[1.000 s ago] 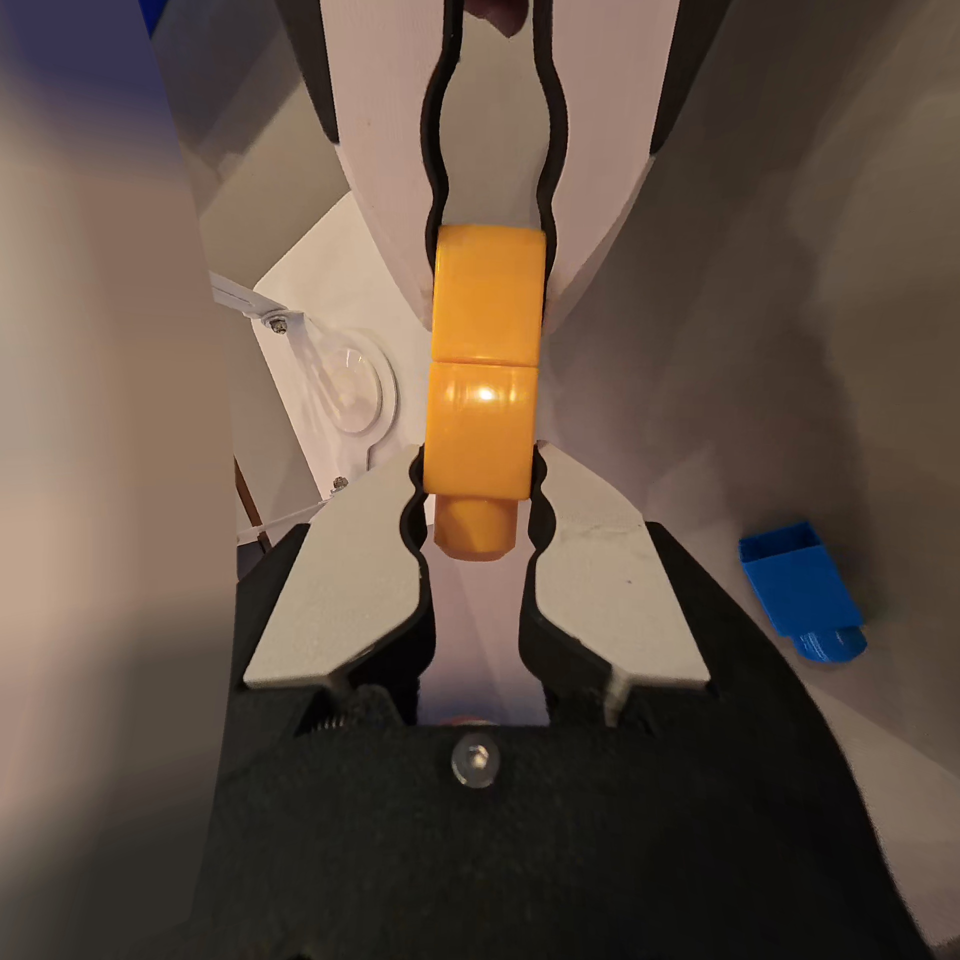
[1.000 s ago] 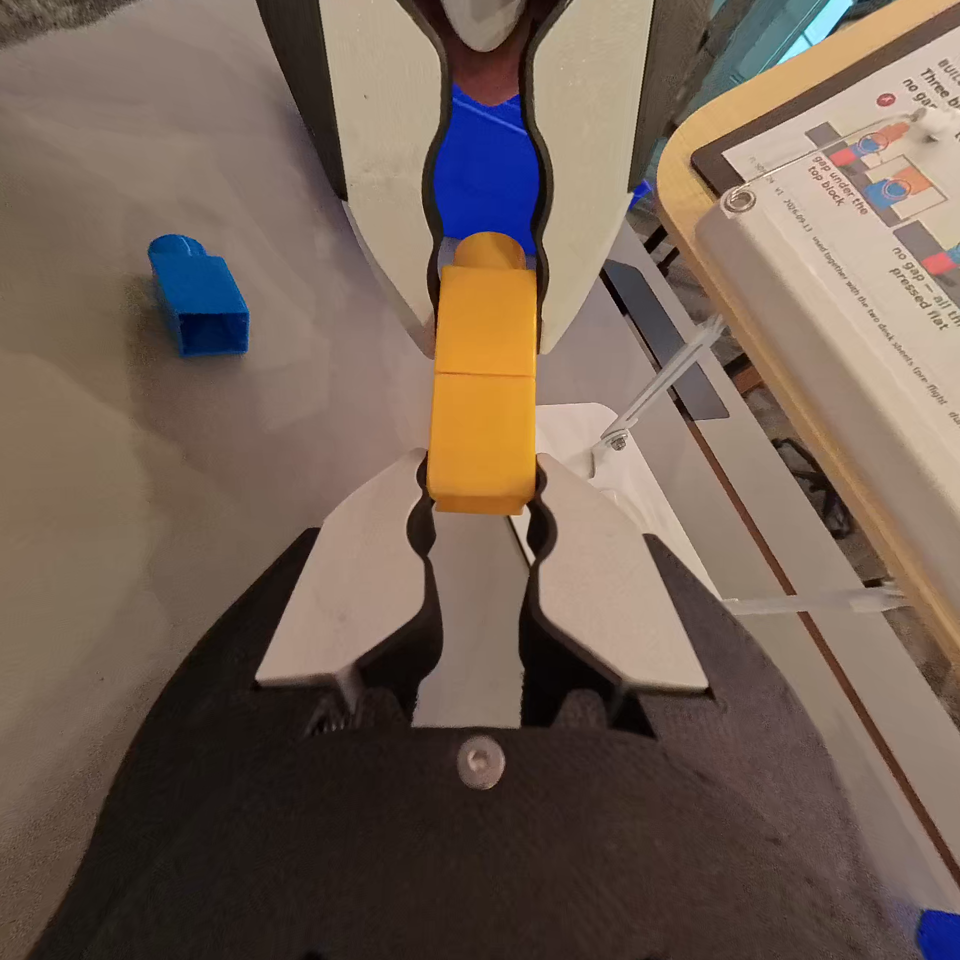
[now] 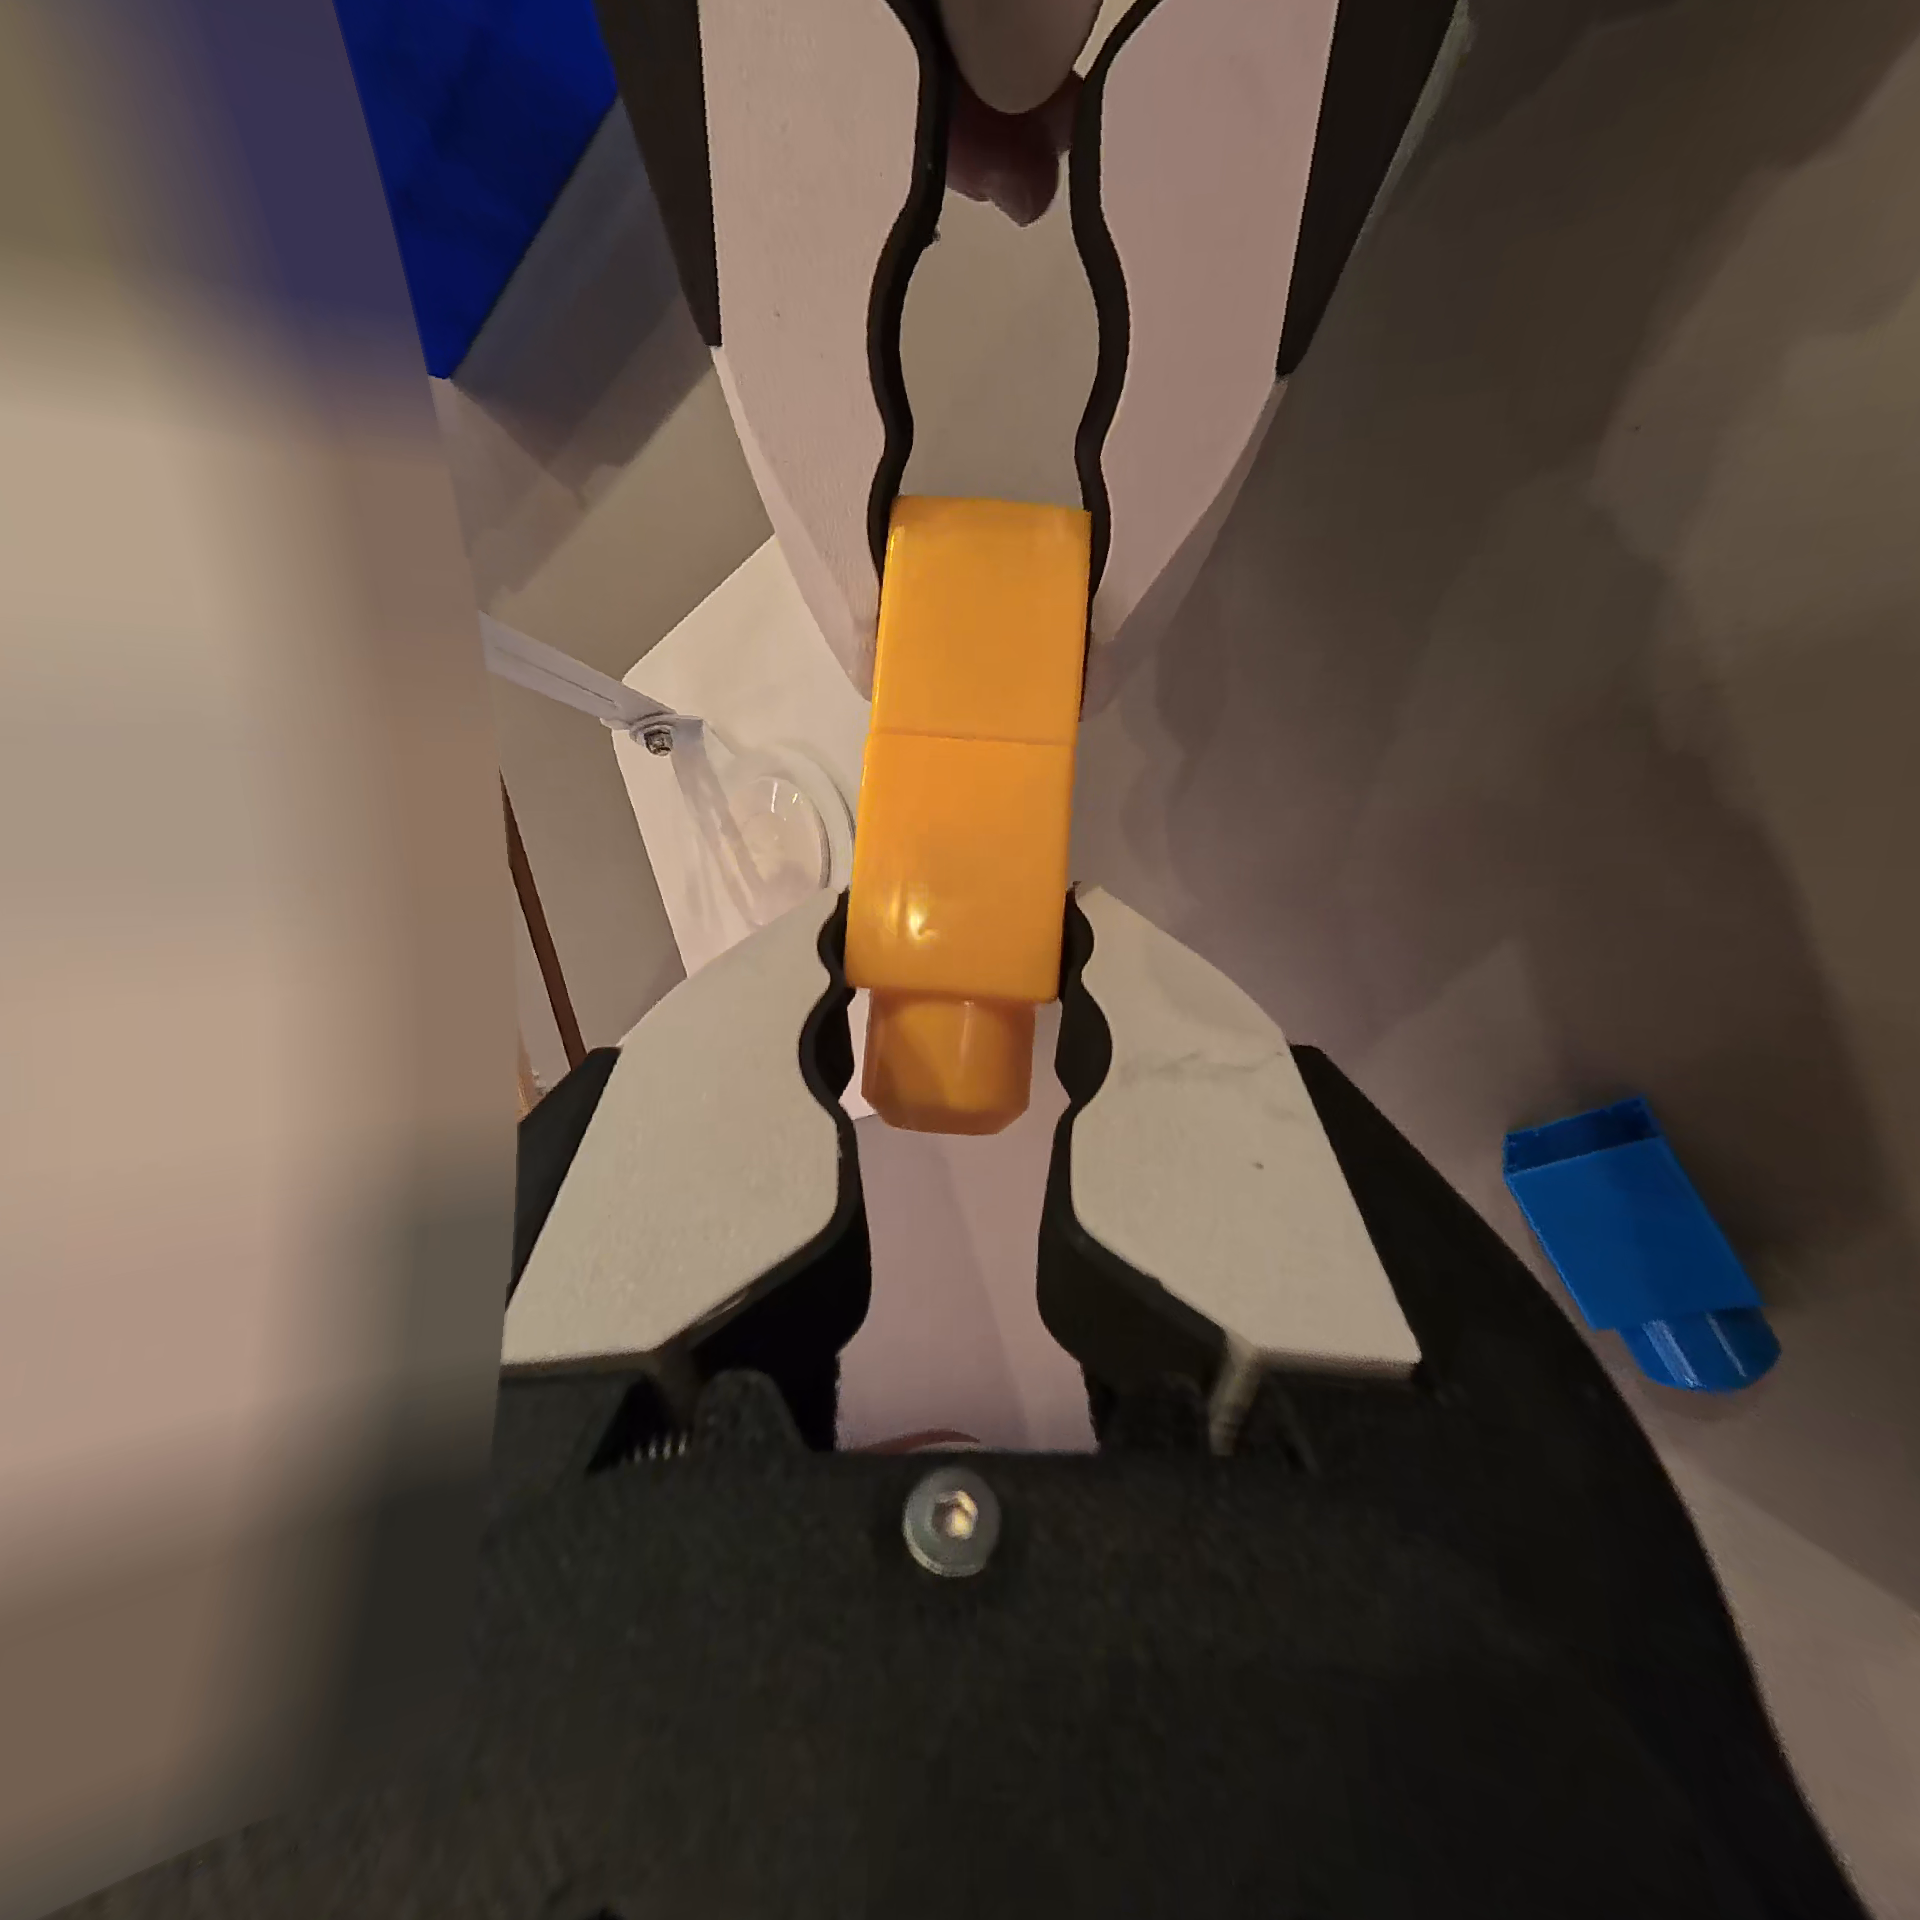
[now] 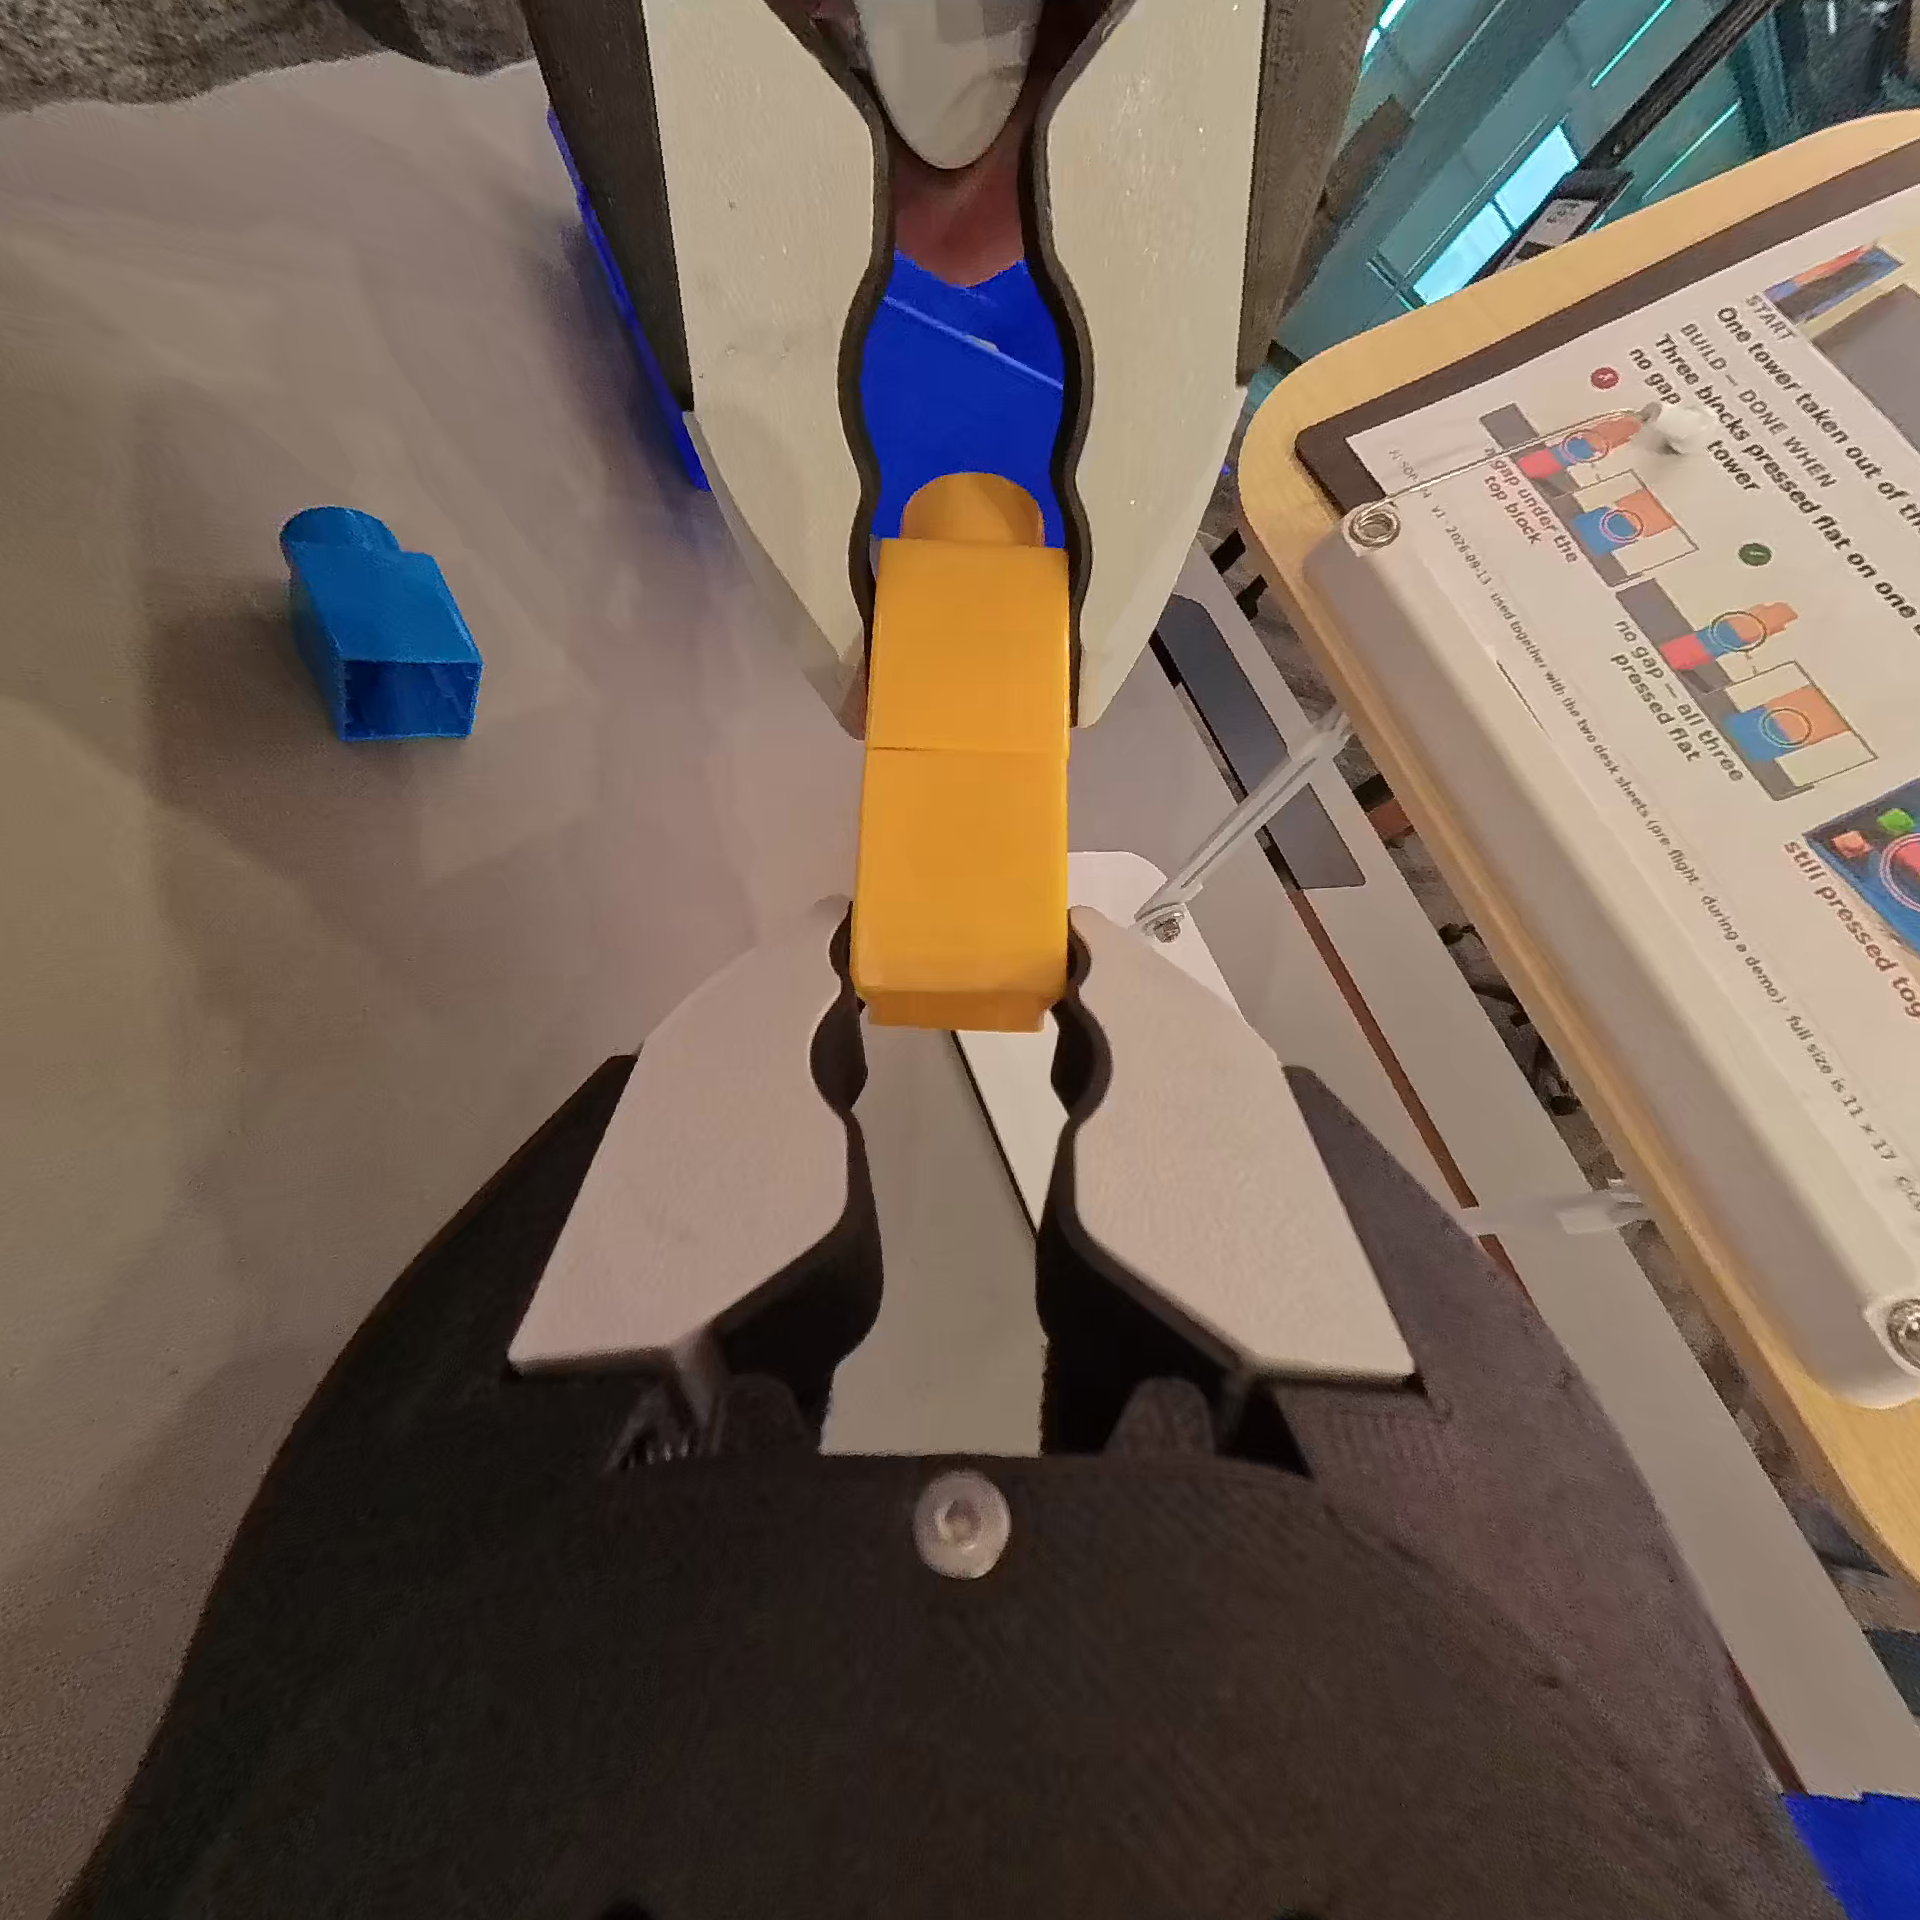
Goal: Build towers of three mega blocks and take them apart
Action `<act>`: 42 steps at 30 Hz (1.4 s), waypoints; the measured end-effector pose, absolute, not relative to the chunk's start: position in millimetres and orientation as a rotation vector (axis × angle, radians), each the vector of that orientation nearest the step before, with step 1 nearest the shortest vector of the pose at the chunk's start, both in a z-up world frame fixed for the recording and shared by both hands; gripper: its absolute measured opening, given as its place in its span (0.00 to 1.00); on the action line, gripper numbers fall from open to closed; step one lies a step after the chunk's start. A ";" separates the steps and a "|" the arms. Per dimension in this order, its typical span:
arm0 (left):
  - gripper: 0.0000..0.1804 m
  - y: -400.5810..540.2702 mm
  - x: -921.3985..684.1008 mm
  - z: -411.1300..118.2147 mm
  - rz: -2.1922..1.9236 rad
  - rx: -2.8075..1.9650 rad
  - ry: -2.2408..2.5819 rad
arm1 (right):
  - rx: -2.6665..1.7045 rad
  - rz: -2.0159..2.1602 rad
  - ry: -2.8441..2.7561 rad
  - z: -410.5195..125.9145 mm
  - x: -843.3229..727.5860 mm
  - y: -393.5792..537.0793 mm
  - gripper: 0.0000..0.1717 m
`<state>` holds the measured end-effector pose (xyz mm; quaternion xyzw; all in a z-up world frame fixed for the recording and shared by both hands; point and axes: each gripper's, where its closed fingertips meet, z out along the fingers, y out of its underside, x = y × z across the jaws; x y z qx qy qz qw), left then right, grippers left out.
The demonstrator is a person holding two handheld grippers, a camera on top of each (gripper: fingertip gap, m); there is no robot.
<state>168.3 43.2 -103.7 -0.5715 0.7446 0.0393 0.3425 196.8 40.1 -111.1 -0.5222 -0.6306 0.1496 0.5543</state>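
Two joined orange blocks (image 3: 961, 790) held in mid-air: left gripper (image 3: 956, 940) clamps the stud-end block, right gripper (image 4: 961, 951) the open-end block; blue block (image 4: 384, 634) lies on table; advice: move the grippers straight along the axis, no twist

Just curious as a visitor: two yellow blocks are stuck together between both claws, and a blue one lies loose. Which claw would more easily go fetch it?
Probably the left claw: the blue block lies close beside it. The right claw sees it farther away. Both grip the yellow pair.
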 end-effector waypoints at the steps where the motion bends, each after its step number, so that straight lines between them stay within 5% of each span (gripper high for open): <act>1: 0.20 43.4 168.1 -104.8 0.106 -1.487 1.938 | -1.235 0.344 -1.497 -111.7 197.0 40.0 0.20; 26: 0.20 39.6 168.4 -107.0 0.039 -1.516 1.947 | -1.225 0.384 -1.506 -113.2 195.3 38.3 0.20; 30: 0.30 36.4 167.7 -110.9 -0.017 -1.554 1.944 | -1.190 0.401 -1.536 -112.1 192.9 31.2 0.20; 32: 0.22 31.4 167.5 -115.5 -0.029 -1.550 1.966 | -1.190 0.397 -1.551 -113.9 192.9 30.5 0.20; 36: 0.21 31.5 166.5 -116.2 0.016 -1.546 1.928 | -1.182 0.372 -1.569 -115.0 192.9 30.2 0.20; 42: 0.21 36.4 142.6 -114.6 -0.023 -1.630 1.739 | -1.202 0.431 -1.535 -115.2 193.3 31.8 0.34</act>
